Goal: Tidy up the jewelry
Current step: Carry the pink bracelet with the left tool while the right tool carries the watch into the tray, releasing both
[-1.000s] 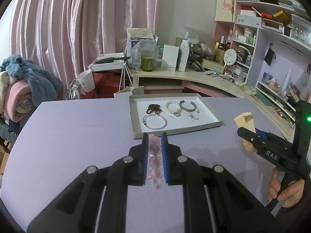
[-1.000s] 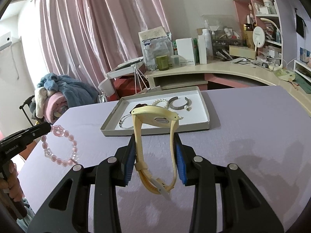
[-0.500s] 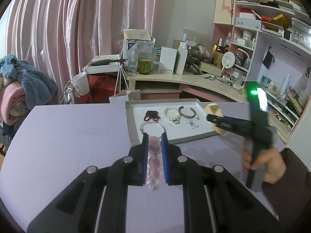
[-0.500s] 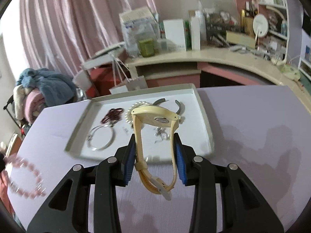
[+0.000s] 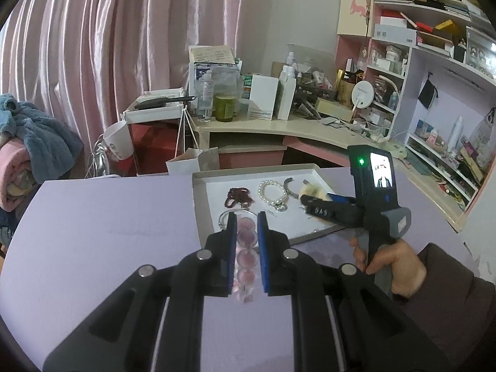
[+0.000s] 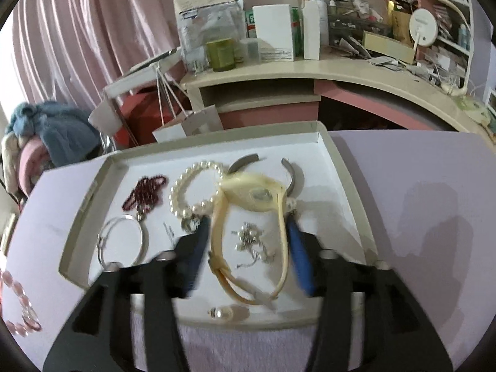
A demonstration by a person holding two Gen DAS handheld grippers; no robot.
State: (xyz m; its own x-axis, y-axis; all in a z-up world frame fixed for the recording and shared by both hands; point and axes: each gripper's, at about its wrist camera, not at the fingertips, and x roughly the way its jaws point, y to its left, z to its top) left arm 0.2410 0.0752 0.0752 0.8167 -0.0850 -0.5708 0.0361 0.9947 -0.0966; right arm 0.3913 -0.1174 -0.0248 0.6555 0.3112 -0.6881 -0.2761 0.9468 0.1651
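Observation:
My left gripper (image 5: pixel 246 220) is shut on a pink bead bracelet (image 5: pixel 245 255) and holds it above the purple table, just before the tray's near edge. My right gripper (image 6: pixel 248 226) is shut on a cream wristwatch (image 6: pixel 252 200) and holds it over the white tray (image 6: pixel 338 167), above a small silver chain piece (image 6: pixel 252 245). In the tray lie a pearl bracelet (image 6: pixel 186 195), a dark red bead bracelet (image 6: pixel 145 192), a silver bangle (image 6: pixel 124 243) and a grey cuff (image 6: pixel 291 173). The right gripper also shows in the left wrist view (image 5: pixel 310 203).
A pearl earring (image 6: pixel 221 313) lies by the tray's near rim. Beyond the purple table (image 5: pixel 108 232) stands a cluttered beige desk (image 5: pixel 279 124) with bottles and boxes. Shelves (image 5: pixel 434 93) fill the right. A pile of blankets (image 5: pixel 31 155) sits at the left.
My right gripper has moved forward with the watch from beside the table to over the tray. My left gripper has moved a little closer to the tray with the pink bracelet.

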